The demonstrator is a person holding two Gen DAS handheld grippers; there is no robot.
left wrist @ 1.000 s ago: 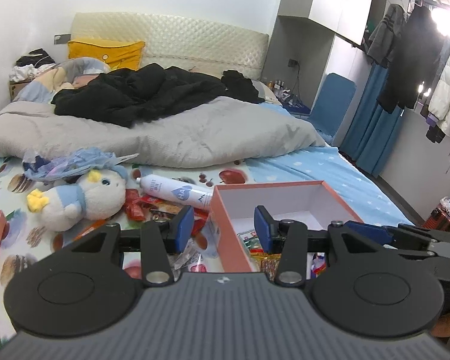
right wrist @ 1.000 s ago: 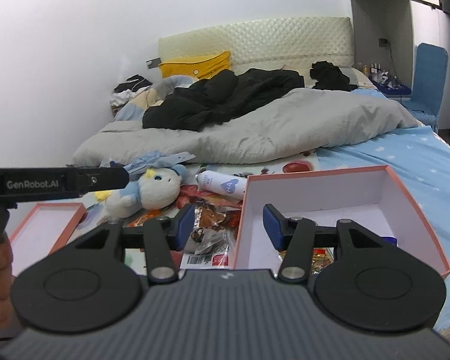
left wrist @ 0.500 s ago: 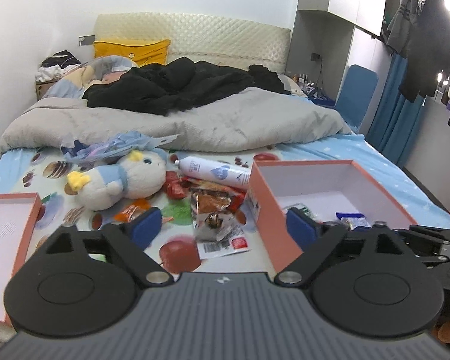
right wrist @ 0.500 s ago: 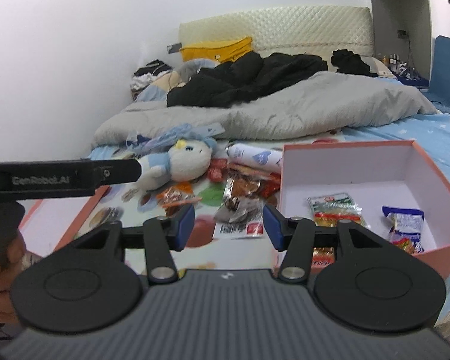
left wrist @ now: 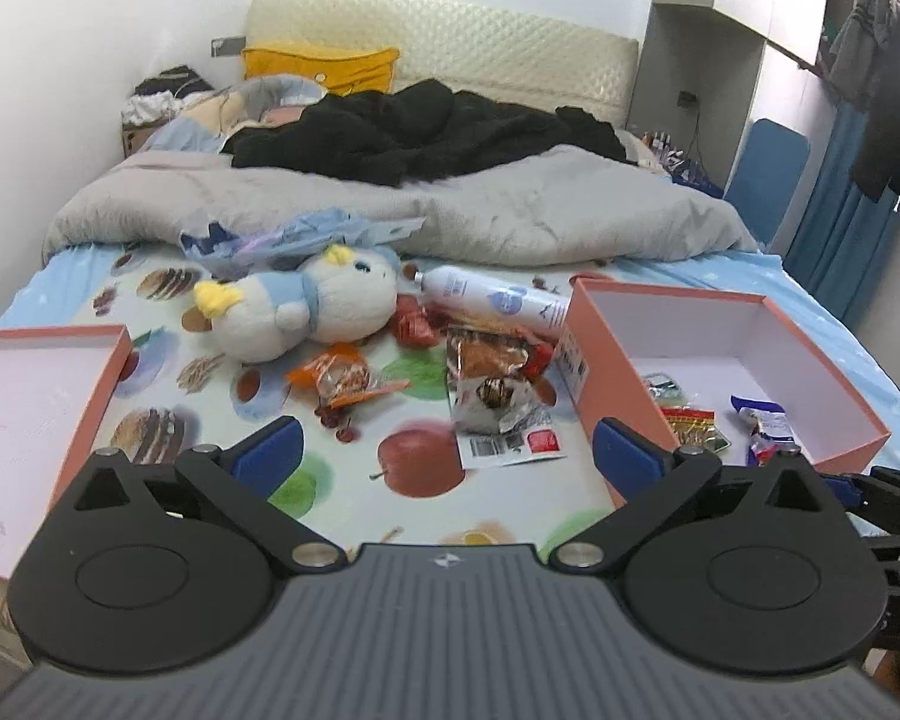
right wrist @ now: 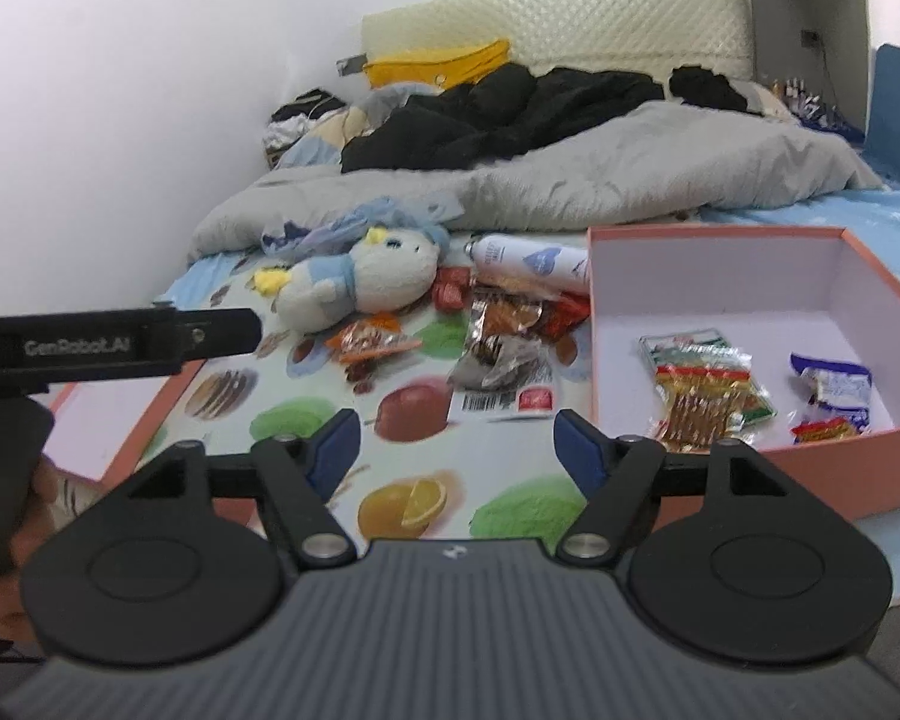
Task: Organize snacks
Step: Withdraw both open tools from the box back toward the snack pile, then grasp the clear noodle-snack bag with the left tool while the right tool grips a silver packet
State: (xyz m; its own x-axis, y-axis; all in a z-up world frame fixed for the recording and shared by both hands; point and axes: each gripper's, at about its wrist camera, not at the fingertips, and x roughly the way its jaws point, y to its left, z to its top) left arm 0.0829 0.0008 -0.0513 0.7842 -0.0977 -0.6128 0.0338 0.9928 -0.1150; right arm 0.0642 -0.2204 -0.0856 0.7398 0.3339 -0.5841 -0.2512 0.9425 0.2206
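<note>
Several snack packets lie on the fruit-print sheet: a brown-and-silver packet, an orange packet and red packets. An open salmon box on the right holds a green-and-yellow packet and a blue-and-white one. My left gripper is open and empty, above the sheet in front of the packets. My right gripper is open and empty, just left of the box.
The box lid lies at the left. A plush bird and a white spray can lie behind the snacks. A grey duvet with black clothes covers the far bed. The left gripper's body shows at the left.
Both grippers have pulled back and up from the box and opened wider. More of the sheet and the snack packets shows now, and the box contents are in view.
</note>
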